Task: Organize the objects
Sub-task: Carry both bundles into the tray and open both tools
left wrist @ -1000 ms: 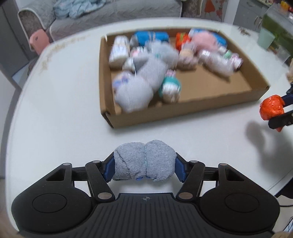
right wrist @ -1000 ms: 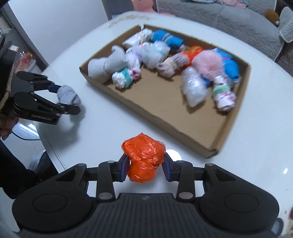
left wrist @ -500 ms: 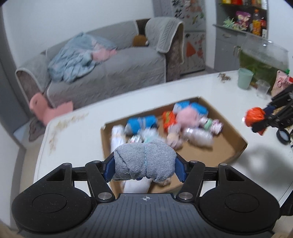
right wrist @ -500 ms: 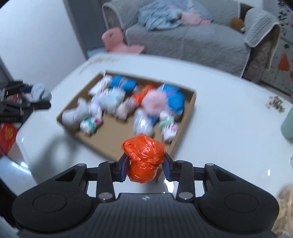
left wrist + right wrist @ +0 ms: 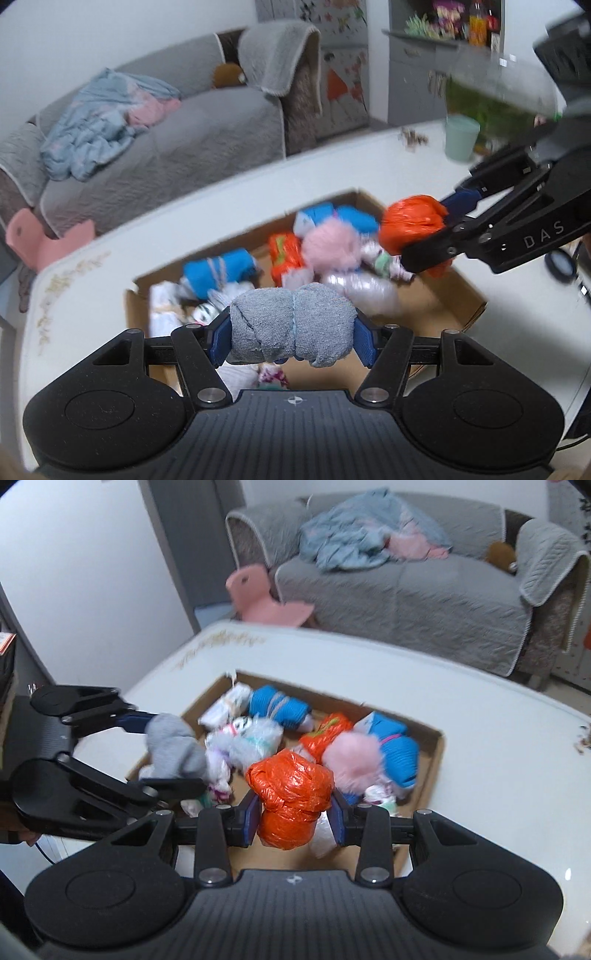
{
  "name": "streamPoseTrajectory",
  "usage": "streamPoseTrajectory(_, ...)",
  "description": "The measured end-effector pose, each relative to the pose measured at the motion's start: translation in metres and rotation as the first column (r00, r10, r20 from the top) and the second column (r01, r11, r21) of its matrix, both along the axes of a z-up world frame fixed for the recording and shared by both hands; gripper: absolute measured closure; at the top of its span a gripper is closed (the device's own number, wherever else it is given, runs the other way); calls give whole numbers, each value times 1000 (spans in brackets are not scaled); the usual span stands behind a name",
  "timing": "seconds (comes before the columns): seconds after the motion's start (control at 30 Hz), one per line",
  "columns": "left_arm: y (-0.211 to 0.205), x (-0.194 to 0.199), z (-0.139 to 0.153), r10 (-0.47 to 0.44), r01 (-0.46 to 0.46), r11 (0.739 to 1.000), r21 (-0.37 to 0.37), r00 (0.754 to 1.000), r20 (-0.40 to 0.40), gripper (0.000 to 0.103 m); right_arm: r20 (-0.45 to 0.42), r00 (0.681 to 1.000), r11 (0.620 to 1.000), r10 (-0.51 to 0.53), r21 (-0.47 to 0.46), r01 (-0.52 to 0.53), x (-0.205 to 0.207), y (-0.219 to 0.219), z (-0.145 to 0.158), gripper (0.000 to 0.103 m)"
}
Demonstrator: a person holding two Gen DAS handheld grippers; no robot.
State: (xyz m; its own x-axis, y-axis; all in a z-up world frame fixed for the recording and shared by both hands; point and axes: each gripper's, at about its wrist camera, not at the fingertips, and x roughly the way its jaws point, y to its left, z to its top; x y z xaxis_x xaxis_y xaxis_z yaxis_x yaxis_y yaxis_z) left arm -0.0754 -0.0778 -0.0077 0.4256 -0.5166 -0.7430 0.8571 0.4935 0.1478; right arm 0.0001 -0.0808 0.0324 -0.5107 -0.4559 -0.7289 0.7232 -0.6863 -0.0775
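A shallow cardboard box [image 5: 436, 760] on the white tabletop [image 5: 498, 738] holds many rolled bundles: blue, pink, orange, white. Above the box, the left tongs [image 5: 293, 330] pinch a grey rolled towel [image 5: 291, 325] by its ends. Beside them, the right tongs [image 5: 293, 814] pinch an orange plastic-wrapped bundle [image 5: 290, 797].

A grey quilted sofa [image 5: 424, 590] stands against a white wall [image 5: 74, 554] at twelve o'clock, a heap of pale blue and pink cloth [image 5: 365, 539] lying on its seat. A pink child's chair [image 5: 266, 598] sits at its ten o'clock corner. At two o'clock, grey cabinets [image 5: 413, 77] carry colourful packets. The white surface [image 5: 498, 746] is glossy.
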Motion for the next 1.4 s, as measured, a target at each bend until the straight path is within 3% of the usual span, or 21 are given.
streamPoseTrajectory(0.2, -10, 11, -39, -10, 13, 998, 67, 999, -39, 35, 83, 996, 999, -13, 37, 10, -19, -19, -28, 68)
streamPoseTrajectory(0.57, -28, 10, -72, -44, 53, 989, 136, 997, -69, 34, 186, 981, 993, -50, 115, 28, -34, -32, -68, 68)
streamPoseTrajectory(1.1, -43, 12, -83, -43, 57, 988, 141, 994, -106, 32, 155, 982, 976, -111, 201, 78, -41, -27, -78, 67)
streamPoseTrajectory(1.2, -43, 14, -84, -16, 32, 990, 138, 993, -115, 28, 169, 978, 976, -120, 198, 86, -44, -26, -79, 65)
streamPoseTrajectory(1.27, -44, 15, -86, -2, 19, 989, 145, 993, -122, 16, 168, 979, 976, -117, 201, 82, -42, -27, -78, 63)
streamPoseTrajectory(1.4, -43, 12, -87, -4, 27, 986, 163, 991, -137, 10, 188, 974, 978, -125, 189, 89, -41, -26, -75, 55)
